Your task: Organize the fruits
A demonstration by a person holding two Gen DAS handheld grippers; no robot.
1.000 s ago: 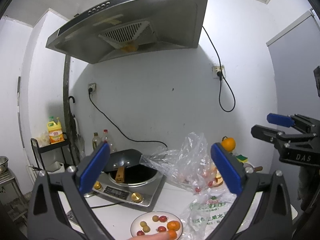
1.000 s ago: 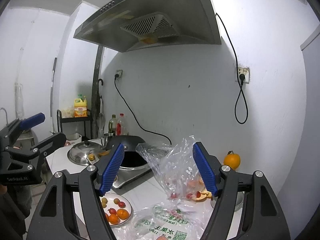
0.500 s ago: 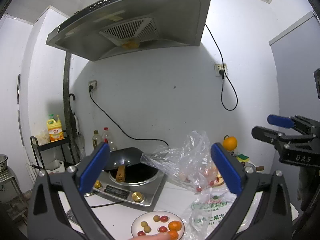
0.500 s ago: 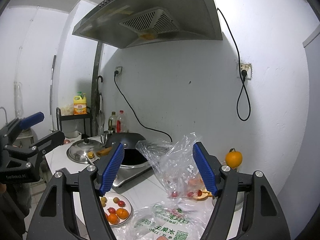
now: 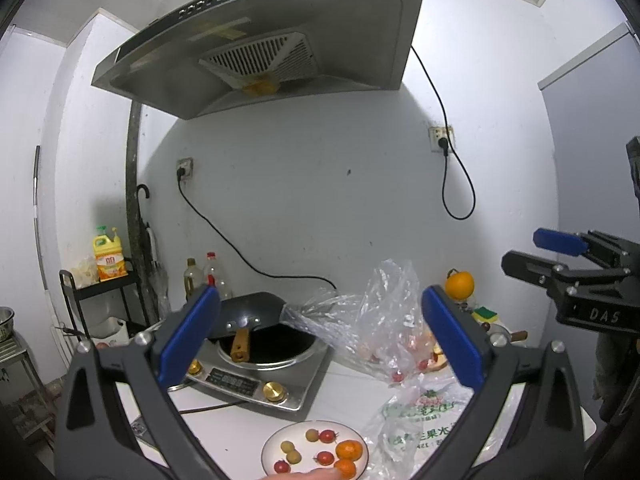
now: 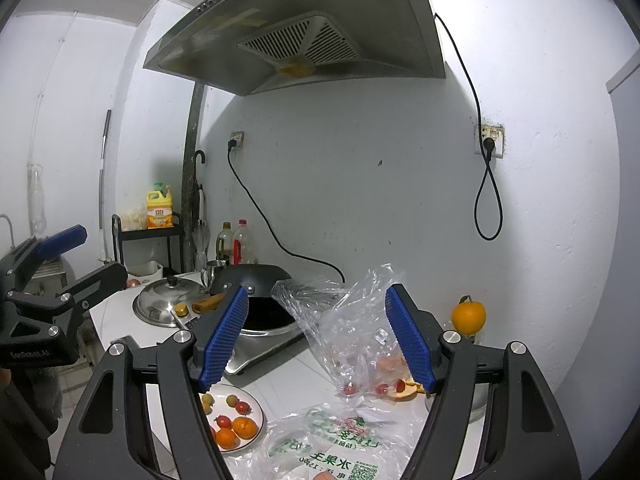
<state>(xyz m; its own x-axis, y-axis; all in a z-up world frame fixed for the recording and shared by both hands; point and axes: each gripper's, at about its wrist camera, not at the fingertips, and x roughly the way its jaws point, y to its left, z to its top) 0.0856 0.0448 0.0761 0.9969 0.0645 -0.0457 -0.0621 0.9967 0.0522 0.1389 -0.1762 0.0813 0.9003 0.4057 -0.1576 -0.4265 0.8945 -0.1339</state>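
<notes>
A white plate (image 5: 276,446) near the counter's front edge holds small oranges (image 5: 350,450), red cherry tomatoes and pale green fruits; it also shows in the right wrist view (image 6: 256,404). A clear plastic bag (image 6: 352,332) with cherry tomatoes stands behind it, and a flat printed bag (image 6: 340,448) lies in front. A single orange (image 6: 468,316) sits by the wall. My left gripper (image 5: 320,336) is open and empty, held above the plate. My right gripper (image 6: 316,340) is open and empty, held above the bags.
An induction cooker (image 5: 260,376) with a black wok (image 5: 248,316) stands left of the bags. A steel lid (image 6: 168,308) lies beyond it. Bottles (image 6: 236,244) stand by the wall. A range hood (image 5: 256,48) hangs overhead. A black rack (image 5: 100,292) holds a yellow detergent bottle.
Both grippers have tilted slightly upward, so the scene sits a little lower in both views. Both stay open and empty.
</notes>
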